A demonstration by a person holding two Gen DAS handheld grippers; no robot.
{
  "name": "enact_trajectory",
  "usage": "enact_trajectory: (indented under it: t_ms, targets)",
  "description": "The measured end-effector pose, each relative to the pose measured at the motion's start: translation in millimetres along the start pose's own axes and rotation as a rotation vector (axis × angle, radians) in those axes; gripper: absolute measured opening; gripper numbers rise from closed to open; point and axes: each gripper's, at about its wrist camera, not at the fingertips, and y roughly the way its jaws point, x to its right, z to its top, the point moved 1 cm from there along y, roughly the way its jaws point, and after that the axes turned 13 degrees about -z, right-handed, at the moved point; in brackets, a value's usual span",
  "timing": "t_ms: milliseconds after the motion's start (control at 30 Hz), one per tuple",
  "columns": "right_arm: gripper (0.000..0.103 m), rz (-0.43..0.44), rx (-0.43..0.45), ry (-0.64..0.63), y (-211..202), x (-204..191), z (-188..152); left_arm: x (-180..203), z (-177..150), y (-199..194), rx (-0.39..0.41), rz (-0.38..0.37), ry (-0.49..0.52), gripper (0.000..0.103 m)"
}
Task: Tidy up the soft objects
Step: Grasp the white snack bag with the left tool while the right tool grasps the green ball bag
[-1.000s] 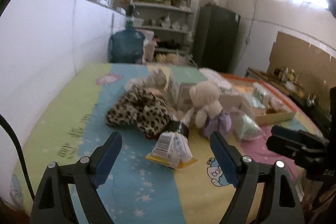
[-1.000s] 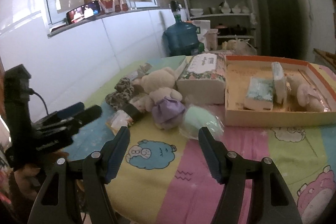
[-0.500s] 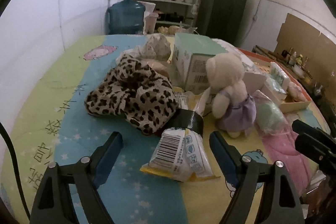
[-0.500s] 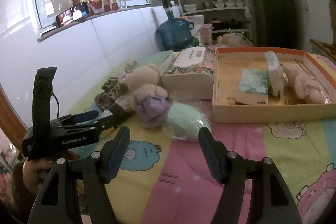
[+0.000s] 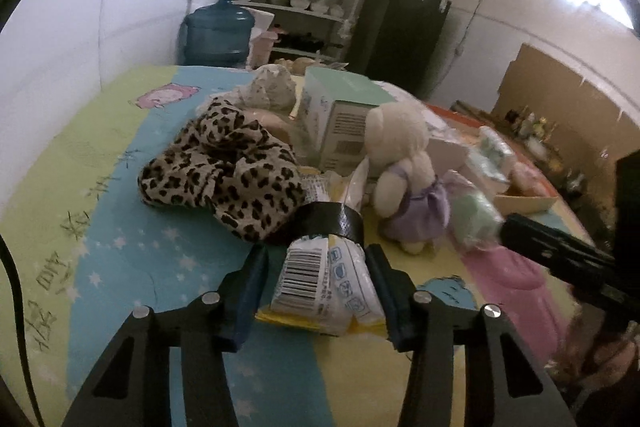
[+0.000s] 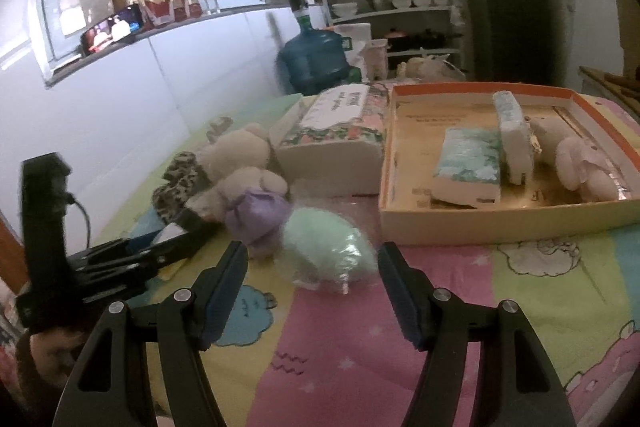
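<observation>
A white snack packet with a barcode lies on the cartoon sheet. My left gripper has it between its jaws, which are closing. The right pad is at the packet's edge and a small gap shows at the left pad. Just beyond lie a black tape roll, a leopard-print cloth and a cream teddy bear in a purple dress. My right gripper is open, its fingers either side of a mint-green soft item in a clear bag, not touching it.
A cardboard tray at the right holds tissue packs and a pink plush. A floral tissue box and a green carton stand behind the toys. A white wall runs along the left; a water jug and shelves stand beyond.
My left gripper came forward and down over the snack packet and its jaws narrowed around it. My right gripper moved closer to the green bagged item, jaws unchanged.
</observation>
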Motion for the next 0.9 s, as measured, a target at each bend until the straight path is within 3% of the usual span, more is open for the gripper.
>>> enact_trajectory:
  t_ms: [100,400,433,467,600,767,900]
  targets:
    - [0.069,-0.013,-0.033,0.0,10.0,2.0,1.7,2.7,-5.7,-7.6,0.014,-0.015,0.003,0.05]
    - [0.069,0.012,-0.08,-0.022,30.3,-8.8,7.2,10.9,-10.5,-36.6,0.083,0.035,0.048,0.05]
    - [0.068,0.013,-0.085,-0.025,31.9,-10.8,7.0,10.9,-10.3,-38.1,0.088,0.029,0.048,0.05]
    - [0.058,0.01,-0.093,-0.029,33.4,-12.8,6.3,11.2,-10.4,-39.9,0.094,0.022,0.049,0.05]
    - [0.055,0.006,-0.093,-0.044,31.3,-17.4,2.4,15.2,-9.3,-43.8,0.11,0.011,0.051,0.05]
    - [0.054,0.018,-0.078,-0.046,21.4,-18.7,0.7,20.7,-8.8,-42.7,0.099,0.009,0.066,0.05]
    - [0.054,0.033,-0.065,-0.045,13.7,-18.8,0.3,25.1,-16.3,-27.9,0.014,0.021,0.113,0.052]
